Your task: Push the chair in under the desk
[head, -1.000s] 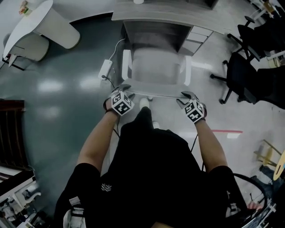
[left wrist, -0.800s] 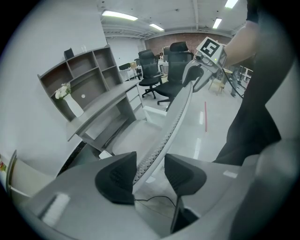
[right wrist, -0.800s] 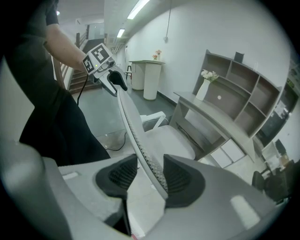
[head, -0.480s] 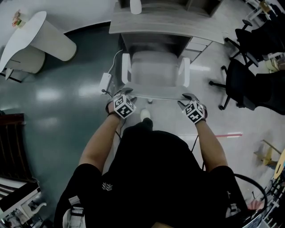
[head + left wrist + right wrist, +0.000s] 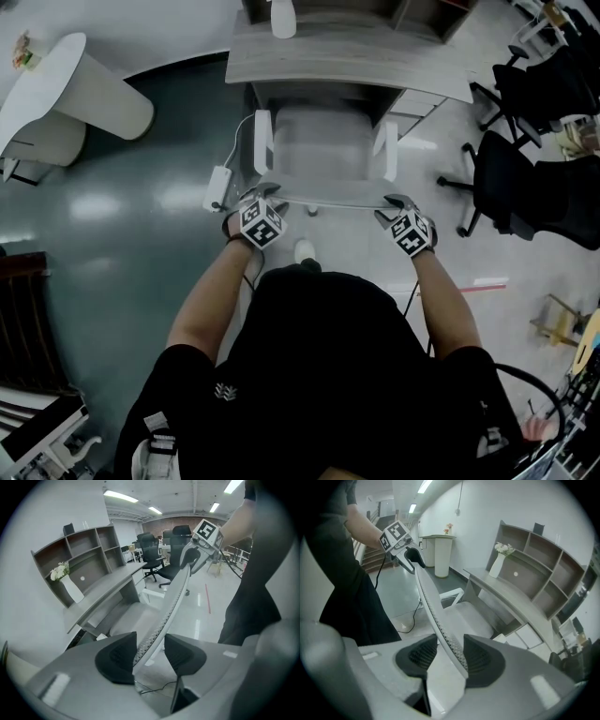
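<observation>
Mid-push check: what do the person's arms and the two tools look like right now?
Both the left tool and right tool have pale grey bodies with black ribbed pads. Each carries a cube of black-and-white square markers, and a thin black cable trails from each. The person wears a black short-sleeved shirt with a small white logo on the left sleeve; forearms are bare.

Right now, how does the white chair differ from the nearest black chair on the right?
The white chair is pale and stands right at the desk; the black chair is dark, out on open floor. The left tool and right tool hold the white chair's backrest; nothing touches the black chair. Both stand upright.
</observation>
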Motion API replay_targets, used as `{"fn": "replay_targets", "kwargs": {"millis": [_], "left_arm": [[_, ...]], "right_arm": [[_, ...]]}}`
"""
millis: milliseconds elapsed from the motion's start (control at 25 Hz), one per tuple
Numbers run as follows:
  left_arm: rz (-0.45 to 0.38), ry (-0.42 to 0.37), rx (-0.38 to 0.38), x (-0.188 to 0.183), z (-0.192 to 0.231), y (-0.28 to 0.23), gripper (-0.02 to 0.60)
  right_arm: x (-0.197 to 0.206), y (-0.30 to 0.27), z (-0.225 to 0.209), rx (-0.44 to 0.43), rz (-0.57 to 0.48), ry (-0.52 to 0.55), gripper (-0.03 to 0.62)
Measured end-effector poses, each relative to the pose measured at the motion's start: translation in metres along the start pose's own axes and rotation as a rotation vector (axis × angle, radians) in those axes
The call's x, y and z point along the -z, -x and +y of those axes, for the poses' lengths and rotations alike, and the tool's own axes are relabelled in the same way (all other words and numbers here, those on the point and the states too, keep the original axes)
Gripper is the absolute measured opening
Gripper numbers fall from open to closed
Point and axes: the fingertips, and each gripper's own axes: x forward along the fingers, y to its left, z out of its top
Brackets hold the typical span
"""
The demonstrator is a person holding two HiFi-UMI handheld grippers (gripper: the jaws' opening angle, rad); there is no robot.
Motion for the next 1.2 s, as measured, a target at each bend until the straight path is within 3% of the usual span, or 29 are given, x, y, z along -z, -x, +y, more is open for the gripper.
{"fn": "replay_targets", "kwargs": {"millis": [520,880,1200], "left_arm": [[-0.041,-0.031,0.024,-0.017,0.073,-0.023,0.195],[-0.03,-0.033,0.043,-0.024,0.089,-0.034,0.195],[0.0,0.023,0.012,-0.039,0.13,-0.054,0.198]], "right_arm": [[-0.037,-0.028,-0.055,0.063,0.0,-0.022,0.178],[-0.042,-0.035,-0.072,0.012,-0.024,0.017,0.173],[-0.059,-0.056,-0.115,-0.01,-0.046,0.032,0.173]]}}
